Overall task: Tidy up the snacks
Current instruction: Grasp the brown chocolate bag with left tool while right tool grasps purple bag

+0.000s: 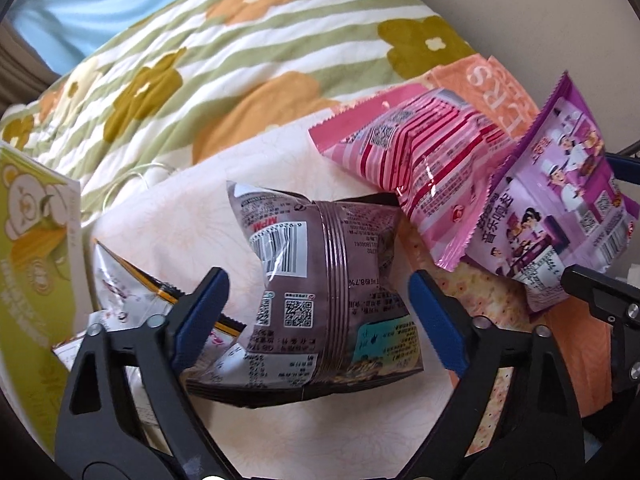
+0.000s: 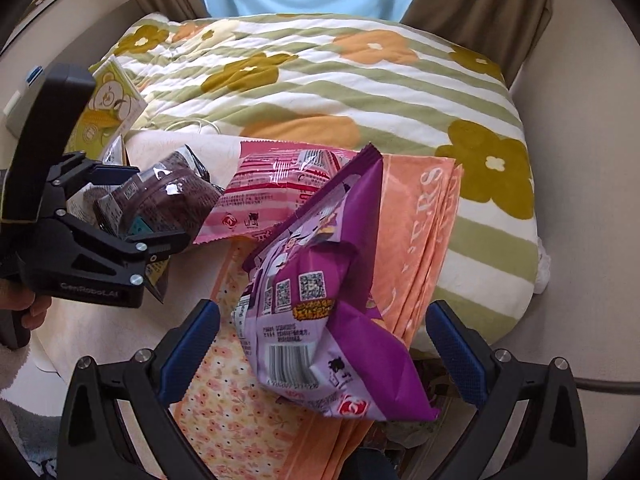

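Note:
A brown snack bag (image 1: 324, 284) lies on the bed between the fingers of my open left gripper (image 1: 316, 304), which straddles it; the pads do not press it. It also shows in the right wrist view (image 2: 176, 196), with the left gripper (image 2: 100, 240) around it. A pink striped bag (image 1: 412, 164) (image 2: 272, 192) lies to its right. A purple bag (image 2: 320, 300) (image 1: 568, 216) lies on an orange towel (image 2: 416, 240), between the fingers of my open right gripper (image 2: 320, 348).
A green box with a bear picture (image 1: 36, 248) (image 2: 108, 108) stands at the left. Small white packets (image 1: 120, 292) lie beside it. A flowered striped quilt (image 2: 320, 76) covers the bed behind. A wall lies to the right.

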